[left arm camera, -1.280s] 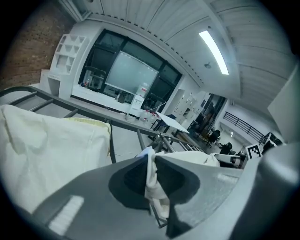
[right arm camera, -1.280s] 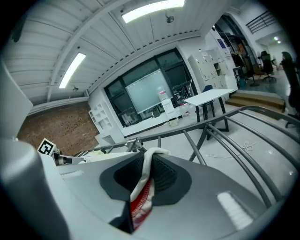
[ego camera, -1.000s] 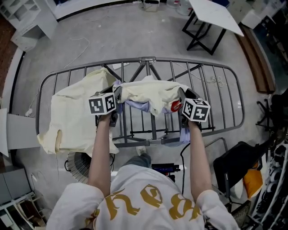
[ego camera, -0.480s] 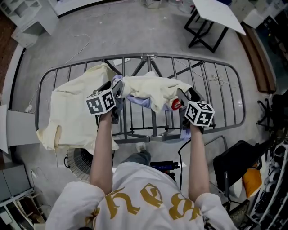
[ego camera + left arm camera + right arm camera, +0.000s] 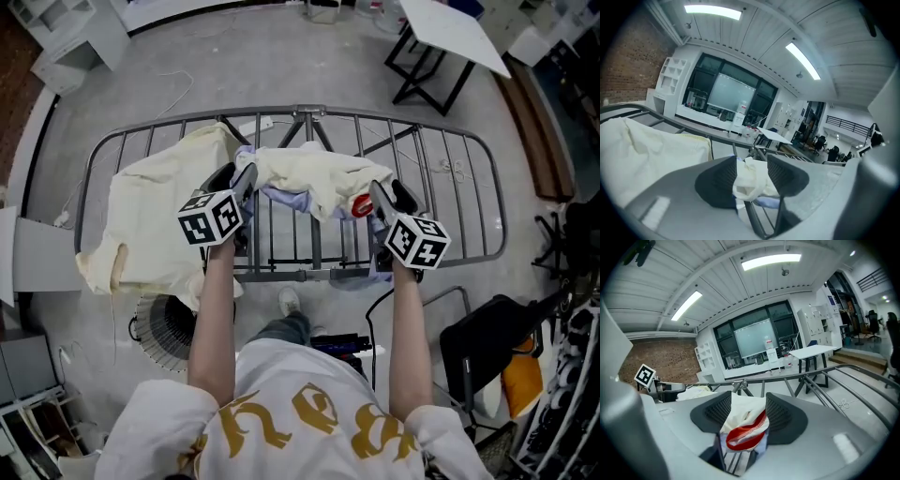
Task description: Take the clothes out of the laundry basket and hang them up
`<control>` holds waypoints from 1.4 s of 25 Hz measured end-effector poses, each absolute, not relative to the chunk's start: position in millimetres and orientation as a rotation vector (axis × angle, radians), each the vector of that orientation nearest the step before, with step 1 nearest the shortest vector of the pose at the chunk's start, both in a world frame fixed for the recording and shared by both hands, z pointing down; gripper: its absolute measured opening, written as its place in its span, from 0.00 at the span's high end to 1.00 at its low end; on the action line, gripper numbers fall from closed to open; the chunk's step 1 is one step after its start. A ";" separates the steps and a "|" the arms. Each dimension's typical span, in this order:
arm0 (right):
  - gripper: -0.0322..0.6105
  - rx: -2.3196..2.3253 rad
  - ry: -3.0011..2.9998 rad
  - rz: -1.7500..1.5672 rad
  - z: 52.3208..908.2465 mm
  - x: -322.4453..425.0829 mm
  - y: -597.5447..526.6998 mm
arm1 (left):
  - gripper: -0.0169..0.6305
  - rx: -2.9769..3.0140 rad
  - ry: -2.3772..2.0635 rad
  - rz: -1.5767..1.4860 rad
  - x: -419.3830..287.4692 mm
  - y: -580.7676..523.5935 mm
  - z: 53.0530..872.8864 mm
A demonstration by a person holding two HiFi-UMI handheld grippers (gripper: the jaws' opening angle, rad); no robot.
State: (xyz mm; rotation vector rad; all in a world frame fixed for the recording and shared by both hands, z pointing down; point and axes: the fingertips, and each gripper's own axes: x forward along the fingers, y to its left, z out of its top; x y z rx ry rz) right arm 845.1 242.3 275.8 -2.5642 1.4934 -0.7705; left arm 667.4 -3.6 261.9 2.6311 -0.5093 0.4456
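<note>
We hold a cream cloth garment (image 5: pixel 309 174) over a grey metal drying rack (image 5: pixel 309 116) | left gripper (image 5: pixel 242 186) and right gripper (image 5: pixel 379 199) clamp its ends | round ribbed basket (image 5: pixel 161 330) below, contents unclear

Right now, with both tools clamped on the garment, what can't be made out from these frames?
- Garment type: the cream garment is bunched between left tool and right tool; its shape is unreadable in all views.
- Round ribbed object, head view: partly covered by the cream cloth and the left arm; basket or not, cannot tell.
- Red patch, right gripper view: folded over; trim or print, cannot tell.
</note>
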 end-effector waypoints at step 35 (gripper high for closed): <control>0.91 -2.577 1.648 -0.481 197.6 698.2 354.2 | 0.97 2.794 -0.470 0.276 548.6 183.2 200.8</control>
